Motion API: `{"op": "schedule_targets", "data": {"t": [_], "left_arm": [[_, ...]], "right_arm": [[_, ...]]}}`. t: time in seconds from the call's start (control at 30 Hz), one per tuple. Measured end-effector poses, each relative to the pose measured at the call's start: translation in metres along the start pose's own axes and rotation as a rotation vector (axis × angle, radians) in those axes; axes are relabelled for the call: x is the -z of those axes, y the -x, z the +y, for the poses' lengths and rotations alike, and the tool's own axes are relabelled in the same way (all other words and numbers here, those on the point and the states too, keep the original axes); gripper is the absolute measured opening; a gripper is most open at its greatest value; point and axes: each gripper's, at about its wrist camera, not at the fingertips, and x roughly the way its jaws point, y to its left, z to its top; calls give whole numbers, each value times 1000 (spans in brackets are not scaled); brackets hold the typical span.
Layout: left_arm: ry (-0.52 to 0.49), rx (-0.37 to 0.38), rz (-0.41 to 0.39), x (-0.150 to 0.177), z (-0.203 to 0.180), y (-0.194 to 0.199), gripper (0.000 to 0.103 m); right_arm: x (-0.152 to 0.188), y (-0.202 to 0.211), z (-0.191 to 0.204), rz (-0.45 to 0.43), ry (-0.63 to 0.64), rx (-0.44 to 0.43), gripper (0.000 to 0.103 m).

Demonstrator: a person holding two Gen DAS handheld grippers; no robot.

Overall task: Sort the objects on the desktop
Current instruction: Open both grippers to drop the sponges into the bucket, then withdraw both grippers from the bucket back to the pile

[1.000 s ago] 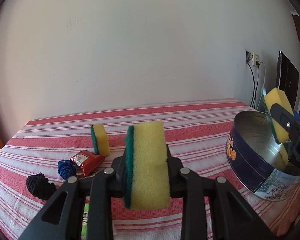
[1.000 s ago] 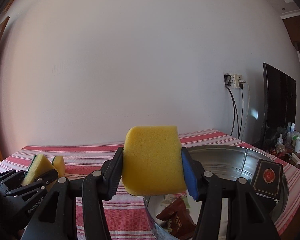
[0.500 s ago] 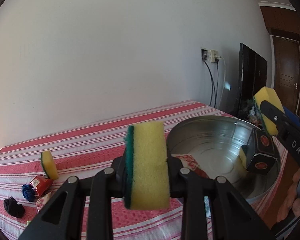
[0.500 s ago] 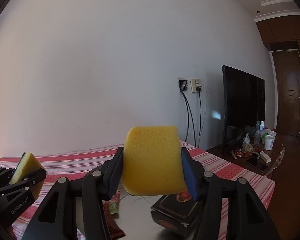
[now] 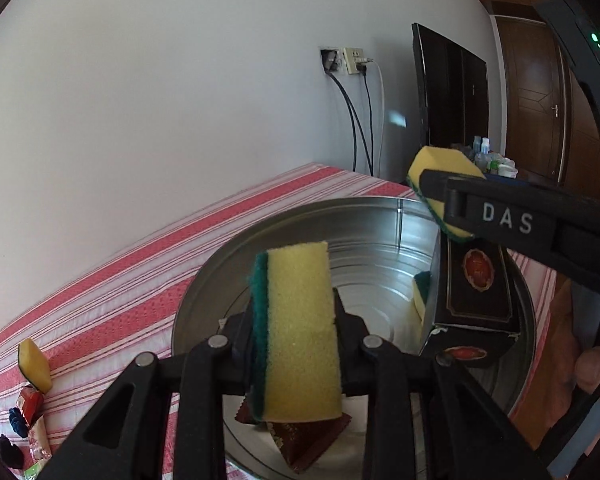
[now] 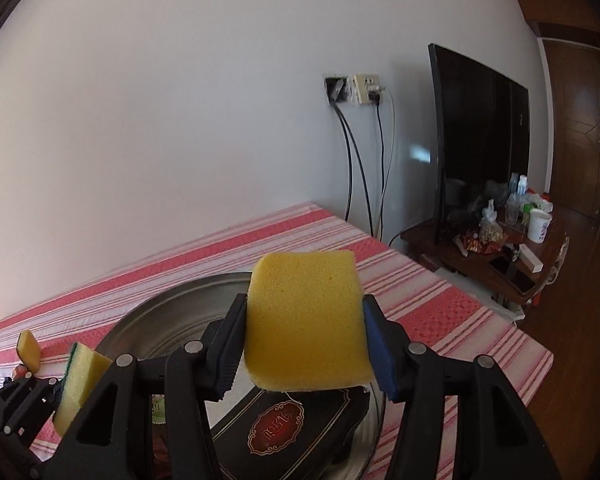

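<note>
My left gripper is shut on a yellow sponge with a green scouring side, held over the near rim of a round metal tin. My right gripper is shut on a second yellow sponge, held above the same tin. In the left wrist view the right gripper's sponge hangs over the tin's far right side. The tin holds a black box, a brown sachet and another sponge. A third loose sponge stands on the striped cloth at the left.
Small packets and dark blue and black bundles lie on the red-striped tablecloth at far left. A white wall with a socket and cables is behind. A television and a cluttered low cabinet stand to the right.
Both grippers have swung right with their sponges, from beside the tin to above its opening. The loose items on the cloth have slid to the far left of view.
</note>
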Motion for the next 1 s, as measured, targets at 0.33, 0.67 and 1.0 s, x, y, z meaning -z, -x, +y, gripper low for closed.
{"op": "schedule_targets", "data": {"t": [0.33,0.67,1.0], "left_arm": [[-52,-91,-43,1,-3,7,102],[40,-136,-37,9,34,13,102],[183,-247,2,40,102,28,102]], "right_arm": [[-4,-5,8,-21,12,-1,87],[-2,25,31,-146,-27,10,87],[8,45,83,-258,-20,-131,89]]}}
